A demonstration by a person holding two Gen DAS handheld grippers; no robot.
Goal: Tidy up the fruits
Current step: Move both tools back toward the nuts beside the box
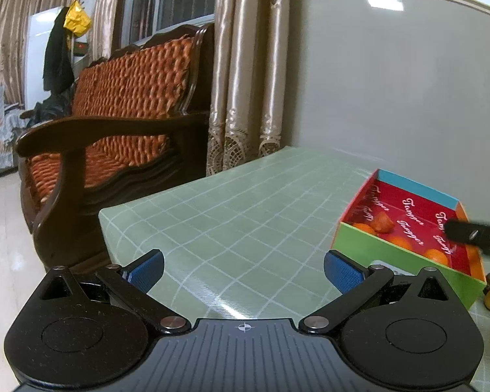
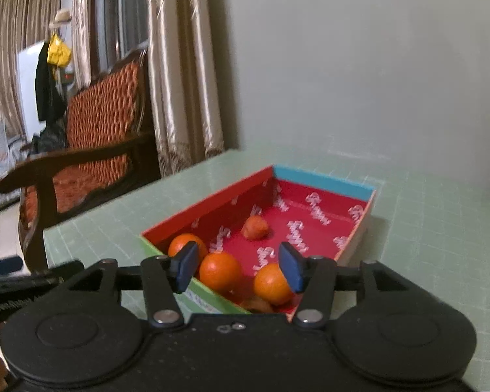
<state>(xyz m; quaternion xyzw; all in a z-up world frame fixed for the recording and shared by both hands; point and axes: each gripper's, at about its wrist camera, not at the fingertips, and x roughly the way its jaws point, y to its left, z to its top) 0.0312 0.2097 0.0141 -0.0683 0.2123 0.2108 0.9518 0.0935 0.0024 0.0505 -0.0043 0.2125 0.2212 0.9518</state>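
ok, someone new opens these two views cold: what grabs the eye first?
The bright box, red inside with a blue far wall and green near wall, sits on the pale green gridded table. Three oranges cluster at its near end, with a smaller reddish fruit further in. The right gripper hangs open over the near end, holding nothing; left of the table stands a dark wooden sofa with orange cushions.

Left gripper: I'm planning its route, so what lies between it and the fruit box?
In the left wrist view, only bare green checked tablecloth lies between the open left gripper and the fruit box.
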